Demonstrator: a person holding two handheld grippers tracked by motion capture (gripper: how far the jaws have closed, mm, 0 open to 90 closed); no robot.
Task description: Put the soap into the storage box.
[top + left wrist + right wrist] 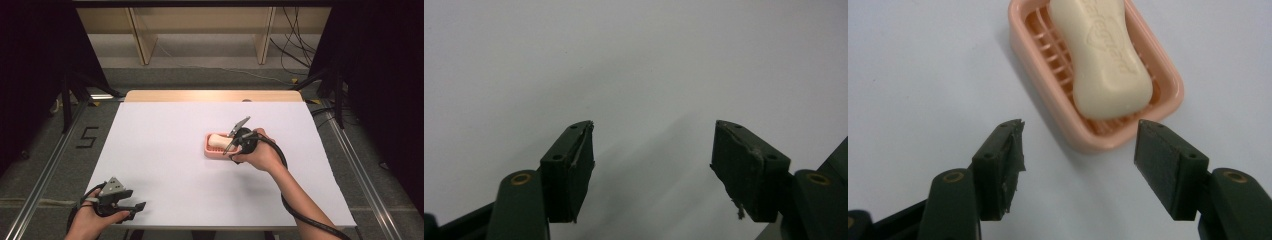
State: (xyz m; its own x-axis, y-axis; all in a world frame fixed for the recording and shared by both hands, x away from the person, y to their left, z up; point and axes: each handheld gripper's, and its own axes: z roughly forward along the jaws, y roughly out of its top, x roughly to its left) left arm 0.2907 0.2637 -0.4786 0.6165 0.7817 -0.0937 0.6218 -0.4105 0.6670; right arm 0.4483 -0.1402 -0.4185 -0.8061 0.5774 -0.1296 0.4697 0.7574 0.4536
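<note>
Glossy pink plastic soap dish [1168, 107] just beyond the right gripper's [1080, 135] matt black jaws; smooth, waxy cream soap [1105, 60]; matt white tabletop [923, 75].

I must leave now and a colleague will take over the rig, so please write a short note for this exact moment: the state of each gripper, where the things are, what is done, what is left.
Right gripper: open, holding nothing, just in front of the pink soap dish, not touching it.
Left gripper: open, holding nothing, over the bare white table cover at the near left corner.
Things: the cream soap bar lies inside the soap dish, near the middle of the table.
Done: the soap is in the dish and is free of the grippers.
Left: probably only to draw the right gripper away; nothing else seems to need moving.
</note>
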